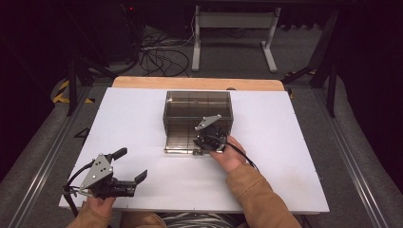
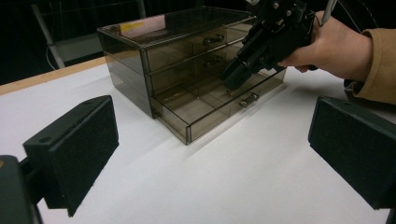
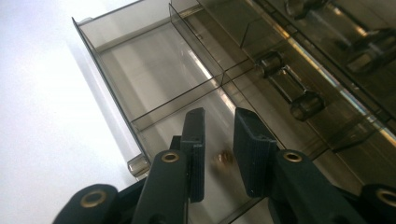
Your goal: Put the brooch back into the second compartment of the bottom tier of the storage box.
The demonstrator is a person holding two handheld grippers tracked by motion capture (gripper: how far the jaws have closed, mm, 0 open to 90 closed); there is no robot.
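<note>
**Inspector A:** Where does the cabinet (image 1: 197, 114) stand, and what is its condition?

**Inspector B:** It stands on the white table (image 1: 142, 123), toward the far edge and about midway across. It is a box of smoky clear plastic with hard, glossy walls, and it holds three stacked drawers. Its long axis runs across the table and its front faces the person. The bottom drawer (image 2: 210, 109) is pulled out toward the person. Thin clear walls divide it into compartments, and a small metal handle sits on its front.

**Inspector A:** And the right gripper (image 3: 219, 140)?

**Inspector B:** It is over the open drawer, pointing down into it. Its tongs stand slightly apart with nothing clamped. A small brass-coloured piece (image 3: 224, 157) lies on the drawer floor beneath the gap.

**Inspector A:** The left gripper (image 1: 129, 165)?

**Inspector B:** It is well clear of the cabinet, near the table's front left corner. Its tongs are wide apart and empty, and the pads (image 2: 81, 149) are matte black.
</note>
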